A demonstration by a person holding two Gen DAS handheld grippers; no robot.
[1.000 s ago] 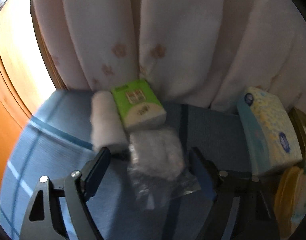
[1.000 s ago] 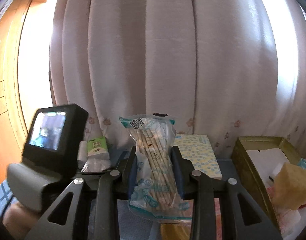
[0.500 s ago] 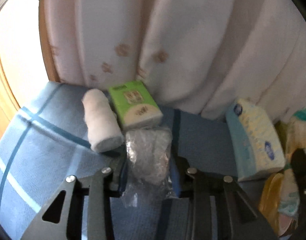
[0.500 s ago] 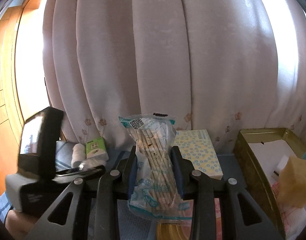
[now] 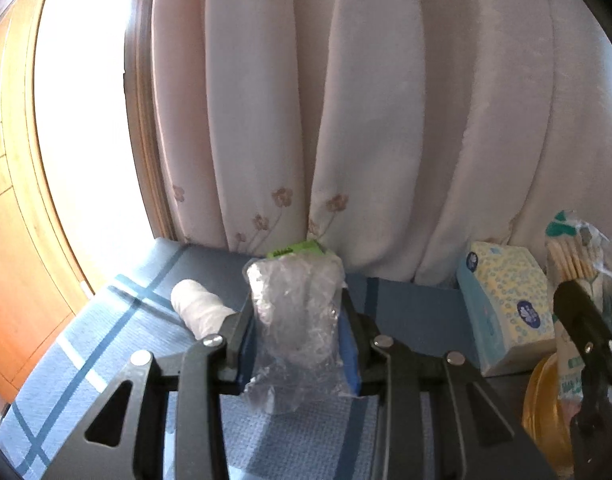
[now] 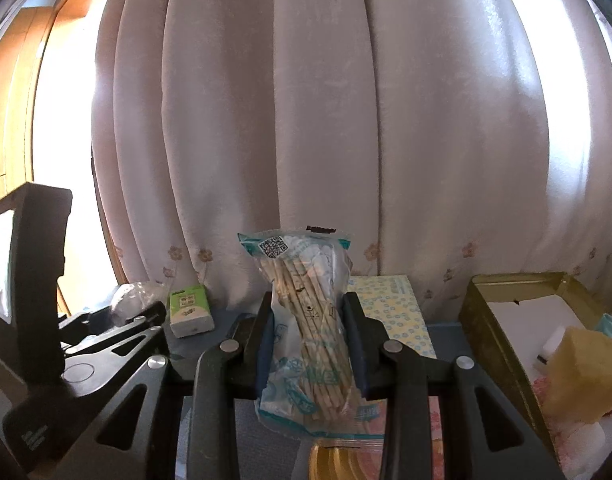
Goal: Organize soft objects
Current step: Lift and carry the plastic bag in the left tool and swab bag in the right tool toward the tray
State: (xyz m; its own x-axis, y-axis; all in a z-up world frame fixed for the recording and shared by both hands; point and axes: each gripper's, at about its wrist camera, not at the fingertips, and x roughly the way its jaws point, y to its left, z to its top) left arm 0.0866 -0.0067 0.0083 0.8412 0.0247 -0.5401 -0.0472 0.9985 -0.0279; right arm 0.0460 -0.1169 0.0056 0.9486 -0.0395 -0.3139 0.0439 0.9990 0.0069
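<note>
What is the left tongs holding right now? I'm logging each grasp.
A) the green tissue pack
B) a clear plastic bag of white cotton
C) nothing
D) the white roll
B: the left tongs are closed on the clear plastic bag of white cotton, while the white roll and green tissue pack sit on the blue cloth.

Setting: domestic room, likely a home. Evidence — floor-length pale curtain (image 6: 325,120) with small embroidered flowers, wooden frame (image 5: 22,200) at left, blue checked cloth (image 5: 106,340) over the surface, household tissue pack (image 5: 505,304) — gold tin (image 6: 501,320) holding oddments.
</note>
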